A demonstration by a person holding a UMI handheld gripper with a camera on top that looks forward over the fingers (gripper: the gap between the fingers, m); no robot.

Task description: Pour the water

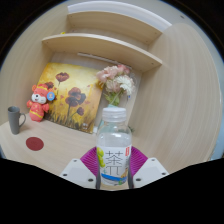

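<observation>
Filling most of the frame, one pale wooden table runs from the lower left up to the right, its far edge curving against the wall; the widest bare stretch lies at the right of the frame, and another open patch sits at the lower left, ahead of the left finger. Two wooden shelves are stepped one above the other in the upper middle, the lower one jutting out over the things below it.

Under the shelves, left of centre, one painted picture with a yellow ground and dark flowers leans back (tilted, not flat). Just right of it stands one bunch of pale pink flowers, directly behind the bottle.

One clear plastic bottle with a white cap and a green-and-white label stands upright at the lower middle, between the two fingers of the gripper. The purple pads press against the label on both sides, so the claw is closed about as far as the bottle's width allows and has hold of it. Whether the bottle's base rests on the table is hidden.

At the left of the frame sit three smaller things: one orange and white toy figure beside the picture's lower corner, one grey mug left of it near the table's edge, and one round red coaster lying alone nearer the fingers.
</observation>
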